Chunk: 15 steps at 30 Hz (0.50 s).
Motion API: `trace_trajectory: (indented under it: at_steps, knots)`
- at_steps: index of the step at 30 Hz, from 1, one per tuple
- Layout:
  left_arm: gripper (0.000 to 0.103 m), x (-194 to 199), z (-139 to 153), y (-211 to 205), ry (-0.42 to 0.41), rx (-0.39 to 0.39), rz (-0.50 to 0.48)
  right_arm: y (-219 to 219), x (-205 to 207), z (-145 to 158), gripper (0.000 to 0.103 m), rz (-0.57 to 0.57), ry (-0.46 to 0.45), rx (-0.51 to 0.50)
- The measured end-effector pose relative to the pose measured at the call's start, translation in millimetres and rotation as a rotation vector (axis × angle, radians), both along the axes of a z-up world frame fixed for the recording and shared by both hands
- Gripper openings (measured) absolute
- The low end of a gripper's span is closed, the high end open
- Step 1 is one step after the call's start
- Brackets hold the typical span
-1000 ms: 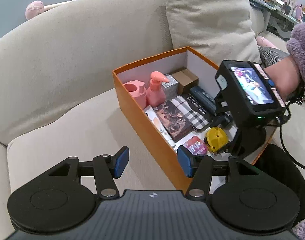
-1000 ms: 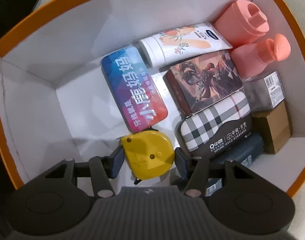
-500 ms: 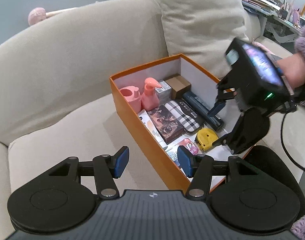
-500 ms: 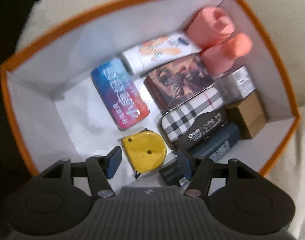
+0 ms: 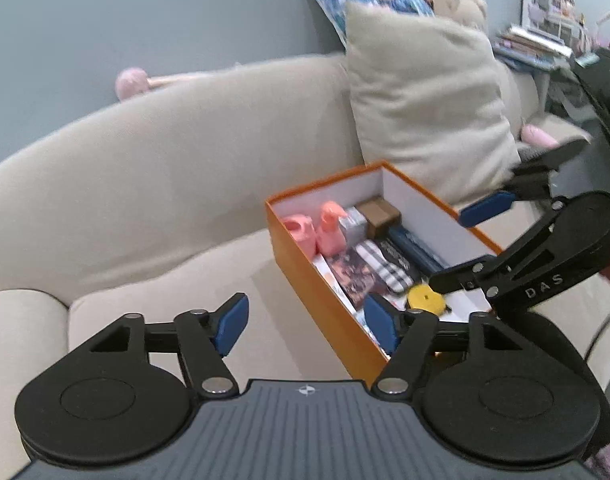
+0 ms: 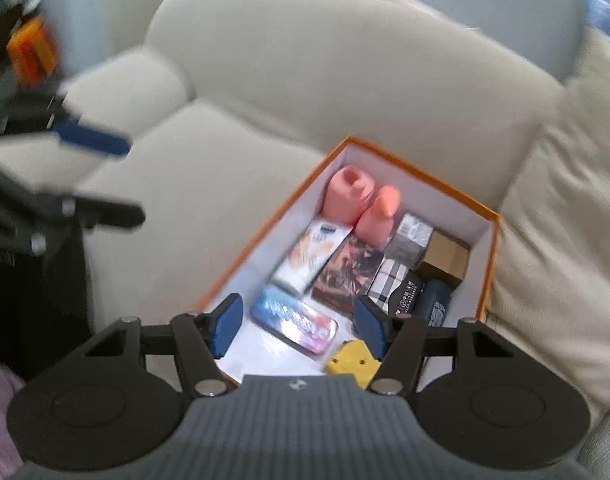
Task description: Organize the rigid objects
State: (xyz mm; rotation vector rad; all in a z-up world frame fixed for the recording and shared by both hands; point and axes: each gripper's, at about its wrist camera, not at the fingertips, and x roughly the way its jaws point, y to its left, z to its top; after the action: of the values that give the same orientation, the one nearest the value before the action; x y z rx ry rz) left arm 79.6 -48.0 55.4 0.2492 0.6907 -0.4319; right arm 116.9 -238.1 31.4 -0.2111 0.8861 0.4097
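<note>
Tape measure [image 6: 351, 362] half behind fingers [image 6: 371, 330]

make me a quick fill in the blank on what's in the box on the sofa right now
1. The outside of the box on the sofa is coloured ____.
2. The tape measure lying in the box is coloured ____.
3. The two pink containers stand at the box's ____ end, seen from the right tool.
4. Between the pads of the left tool there is ____.

Missing words: orange; yellow; far; nothing
</note>
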Motion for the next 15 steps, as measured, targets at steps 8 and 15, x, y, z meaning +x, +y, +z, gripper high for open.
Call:
trace_trajectory:
  at_steps: [8,15]
  knots:
    - [0.103,-26.2,8.9,26.2,-0.209,-0.112,0.213,7.7,-53.5,21.7,0.091,-0.299,-0.183,0.149]
    - [0.103,-44.5,-11.3,40.0,-0.249,-0.135,0.335,27.5,-102.8,18.5,0.1,-0.525,-0.347,0.186]
